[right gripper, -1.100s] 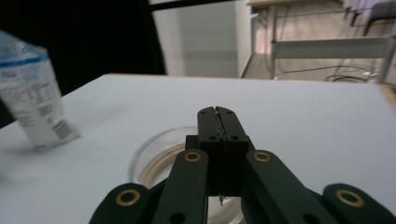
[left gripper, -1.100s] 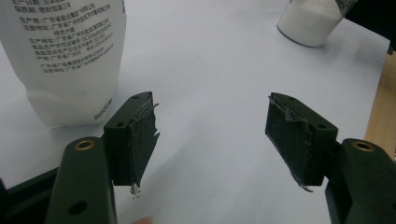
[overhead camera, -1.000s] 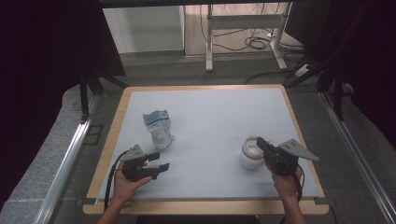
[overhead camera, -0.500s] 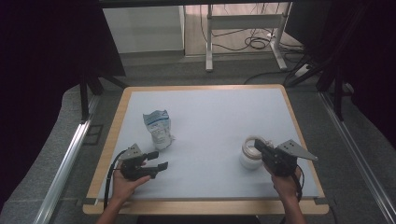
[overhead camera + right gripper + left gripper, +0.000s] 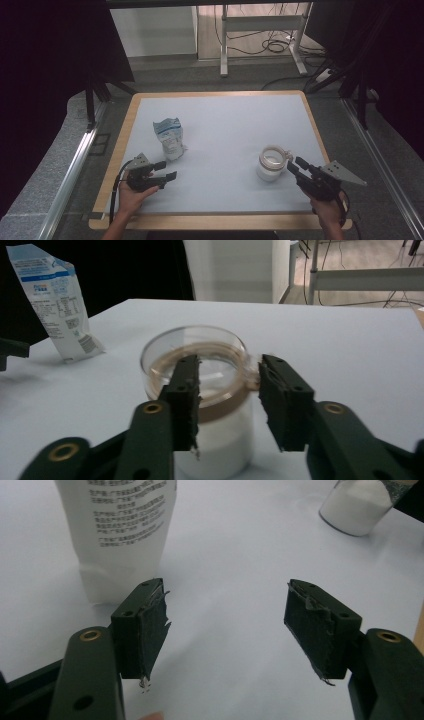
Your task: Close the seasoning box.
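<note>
Saw white tabletop (image 5: 225,125) with pale wooden rim, filling centre of high view, bare apart from two items. Grey speckled floor around it, metal rails lower left and right, black curtains along both sides, white wall panel, metal desk legs and loose cables at top of frame. Found open glass jar (image 5: 271,163) holding white powder at lower right of board; right gripper (image 5: 295,165) just beside its rim, jaws apart with one over the jar mouth, nothing clamped. Found printed white pouch (image 5: 169,138) standing upright left of centre; left gripper (image 5: 165,170) low at lower left, near pouch, jaws wide apart and holding nothing.
</note>
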